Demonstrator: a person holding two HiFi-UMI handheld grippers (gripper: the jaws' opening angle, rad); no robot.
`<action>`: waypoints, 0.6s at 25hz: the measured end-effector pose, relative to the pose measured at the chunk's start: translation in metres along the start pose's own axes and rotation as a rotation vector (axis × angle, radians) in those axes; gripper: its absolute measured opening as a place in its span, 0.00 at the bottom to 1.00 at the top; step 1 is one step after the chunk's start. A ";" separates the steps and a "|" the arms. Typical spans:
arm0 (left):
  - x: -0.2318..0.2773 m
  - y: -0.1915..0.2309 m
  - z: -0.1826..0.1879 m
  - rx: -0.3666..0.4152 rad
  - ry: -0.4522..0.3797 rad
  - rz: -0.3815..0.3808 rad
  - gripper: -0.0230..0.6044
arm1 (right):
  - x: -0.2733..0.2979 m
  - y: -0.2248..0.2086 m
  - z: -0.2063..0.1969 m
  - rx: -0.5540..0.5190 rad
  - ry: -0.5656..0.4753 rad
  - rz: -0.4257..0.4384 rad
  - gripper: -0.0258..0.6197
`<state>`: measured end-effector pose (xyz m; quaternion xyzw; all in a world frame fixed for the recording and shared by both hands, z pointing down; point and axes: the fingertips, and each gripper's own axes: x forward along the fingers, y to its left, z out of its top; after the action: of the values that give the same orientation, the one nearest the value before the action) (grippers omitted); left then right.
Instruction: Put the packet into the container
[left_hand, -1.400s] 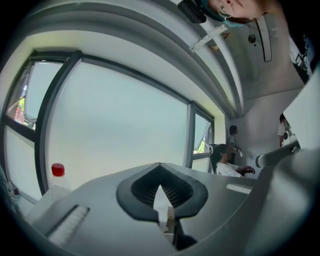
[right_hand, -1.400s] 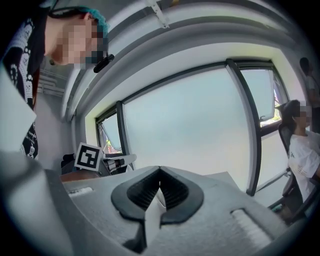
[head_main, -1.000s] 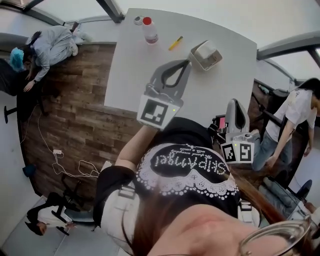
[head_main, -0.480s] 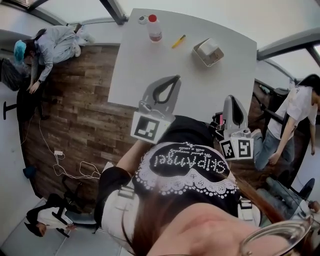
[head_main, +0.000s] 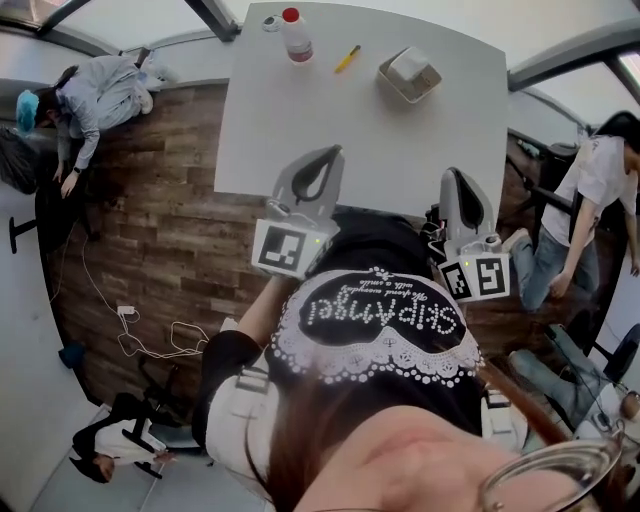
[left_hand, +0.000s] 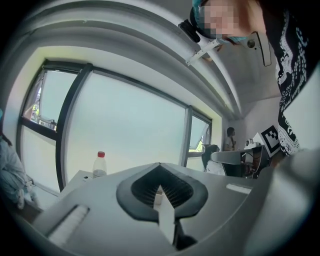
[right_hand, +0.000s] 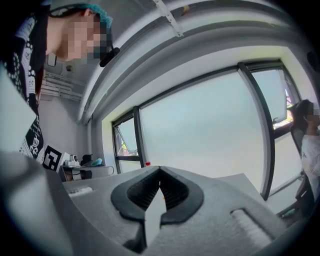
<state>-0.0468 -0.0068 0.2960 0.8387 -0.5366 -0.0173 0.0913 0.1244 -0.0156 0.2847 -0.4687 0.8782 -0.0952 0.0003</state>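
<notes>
Head view: the yellow packet (head_main: 348, 58) lies on the white surface (head_main: 300, 120) near the top of the frame, between bottle (head_main: 295, 35) and container (head_main: 410, 75) (touching neither). Left gripper view: the left claw (left_hand: 159, 167) is clenched, empty. Right gripper view: the right claw (right_hand: 160, 170) is clenched on nothing.

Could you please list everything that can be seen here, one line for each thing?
table: one, white, top centre
bottle: one, clear, red cap, table's far edge
packet: one, yellow, right of bottle
container: one, pale, table's far right
cable: one, white, floor at left
bystanders: at least three, mixed clothes, room's edges
left gripper: one, grey, shut, over table's near edge
right gripper: one, grey, shut, by table's near right corner
</notes>
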 end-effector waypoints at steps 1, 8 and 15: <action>-0.002 -0.001 -0.002 -0.004 0.006 -0.009 0.04 | -0.001 0.003 -0.001 0.001 0.001 0.002 0.04; 0.000 -0.005 0.002 0.009 0.001 -0.043 0.04 | -0.004 0.018 0.005 0.010 -0.015 0.028 0.04; -0.002 -0.007 0.002 0.010 0.003 -0.056 0.04 | -0.007 0.021 0.004 0.013 -0.013 0.021 0.04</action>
<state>-0.0414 -0.0018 0.2930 0.8538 -0.5130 -0.0158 0.0872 0.1116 0.0013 0.2768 -0.4600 0.8824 -0.0981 0.0102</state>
